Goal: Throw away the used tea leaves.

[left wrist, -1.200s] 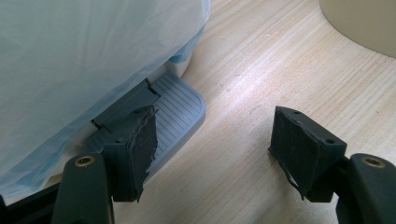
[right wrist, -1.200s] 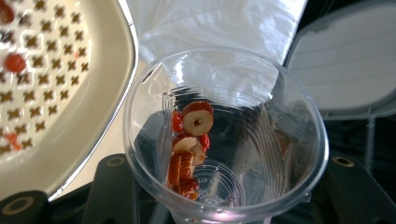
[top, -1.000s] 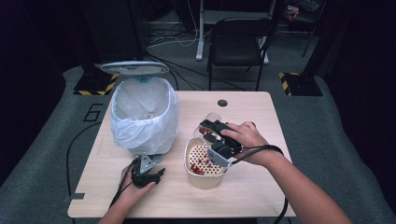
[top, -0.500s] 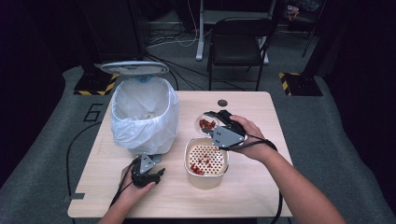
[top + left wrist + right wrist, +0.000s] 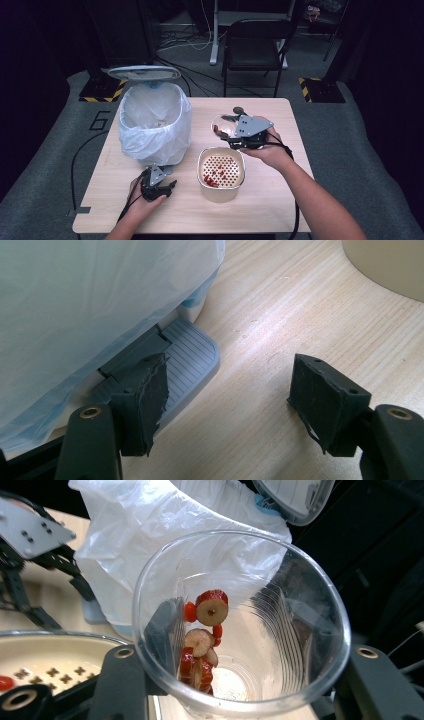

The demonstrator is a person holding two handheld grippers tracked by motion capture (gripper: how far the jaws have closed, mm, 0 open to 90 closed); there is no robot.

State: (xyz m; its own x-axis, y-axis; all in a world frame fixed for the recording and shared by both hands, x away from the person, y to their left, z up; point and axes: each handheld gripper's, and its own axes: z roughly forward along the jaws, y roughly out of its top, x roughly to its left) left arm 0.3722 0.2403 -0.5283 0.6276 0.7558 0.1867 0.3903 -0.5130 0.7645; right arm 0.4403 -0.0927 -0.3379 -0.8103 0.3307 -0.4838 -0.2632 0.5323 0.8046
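place: lab/studio | dark curtains [image 5: 45,45] | floor cables [image 5: 185,37] | hazard-taped stand feet [image 5: 102,92]

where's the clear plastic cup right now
The clear plastic cup is clamped in the right claw, tipped on its side above the table between the beige strainer bowl and the bagged bin.

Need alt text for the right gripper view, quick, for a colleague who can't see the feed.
The right gripper holds a clear plastic cup between its jaws, with red date slices clinging inside. Behind stands a bin lined with a white bag, its lid open; a perforated strainer bowl sits lower left.
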